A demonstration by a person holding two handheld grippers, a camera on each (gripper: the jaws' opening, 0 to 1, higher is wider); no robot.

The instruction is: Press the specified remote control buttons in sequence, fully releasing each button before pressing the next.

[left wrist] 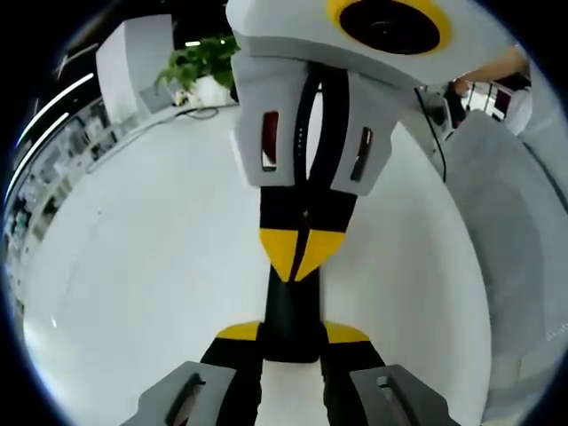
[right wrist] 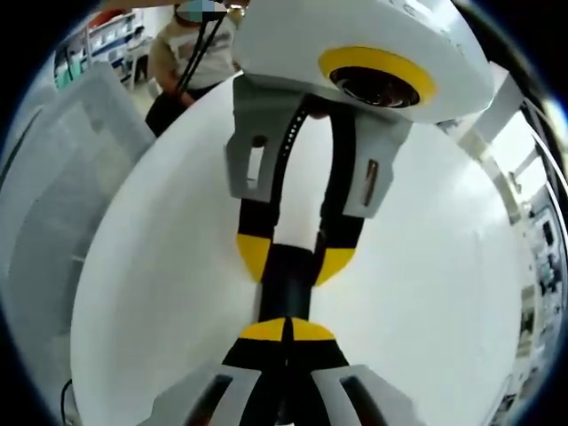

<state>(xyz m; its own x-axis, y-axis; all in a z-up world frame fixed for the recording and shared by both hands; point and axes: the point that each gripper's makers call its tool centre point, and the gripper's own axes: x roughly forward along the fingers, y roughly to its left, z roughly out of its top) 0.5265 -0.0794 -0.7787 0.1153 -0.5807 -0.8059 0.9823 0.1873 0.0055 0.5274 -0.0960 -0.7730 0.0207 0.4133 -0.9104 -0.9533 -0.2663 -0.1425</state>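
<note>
- Remote control (left wrist: 288,311), black and slim, sits just below the middle of the left gripper view, clamped between the yellow-tipped jaws of the left gripper (left wrist: 291,333), which rise from the bottom edge.
- Those left jaws stand a little apart, one on each side of the remote, and grip it above the white table (left wrist: 133,266).
- The right gripper (left wrist: 302,253) comes down from the top of that view. Its two yellow tips are pressed together into one point, and that point appears to touch the upper end of the remote.
- In the right gripper view the same scene is seen from the other side. The right gripper's own jaws come up from the bottom, closed tip to tip, with nothing between them.
- Just above them in that view the remote runs up into the spread yellow tips of the left gripper at the centre of the frame.
- A leafy green plant (left wrist: 200,58) stands at the far table edge, upper left of the left gripper view.
- A person (right wrist: 177,53) is beyond the table, upper left of the right gripper view.
</note>
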